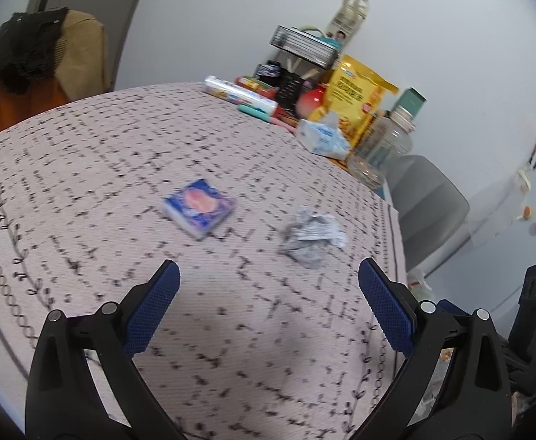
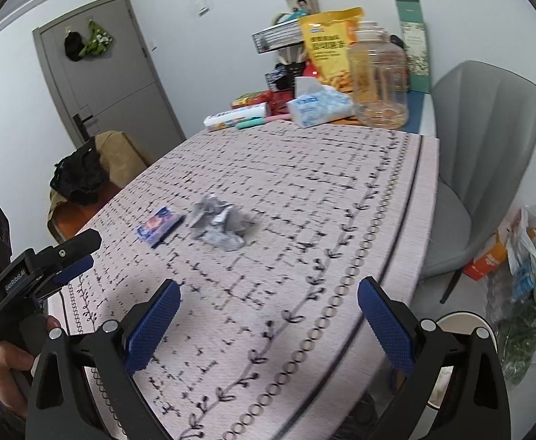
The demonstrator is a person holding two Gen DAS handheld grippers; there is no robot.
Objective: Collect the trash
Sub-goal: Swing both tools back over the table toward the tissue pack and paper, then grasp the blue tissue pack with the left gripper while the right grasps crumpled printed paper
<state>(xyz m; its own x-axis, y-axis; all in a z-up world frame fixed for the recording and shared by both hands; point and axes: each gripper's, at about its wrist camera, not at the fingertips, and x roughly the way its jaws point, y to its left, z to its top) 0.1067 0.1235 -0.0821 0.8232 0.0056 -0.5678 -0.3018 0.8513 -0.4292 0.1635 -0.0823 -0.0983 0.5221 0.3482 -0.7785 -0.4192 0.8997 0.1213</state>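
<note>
both grippers hang over the tablecloth, fingers spread wide and holding nothing: left gripper, right gripper. the crumpled wrapper lies on the cloth ahead of them, near a small blue packet but apart from it. clutter lines the far edge.

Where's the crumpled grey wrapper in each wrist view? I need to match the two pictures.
Left wrist: crumpled grey wrapper lies right of centre on the tablecloth, to the right of the small blue packet, just beyond the open left tongs.
Right wrist: wrapper lies left of centre, again right of the packet.
Shared landmark: the yellow snack bag at the far end.
</note>
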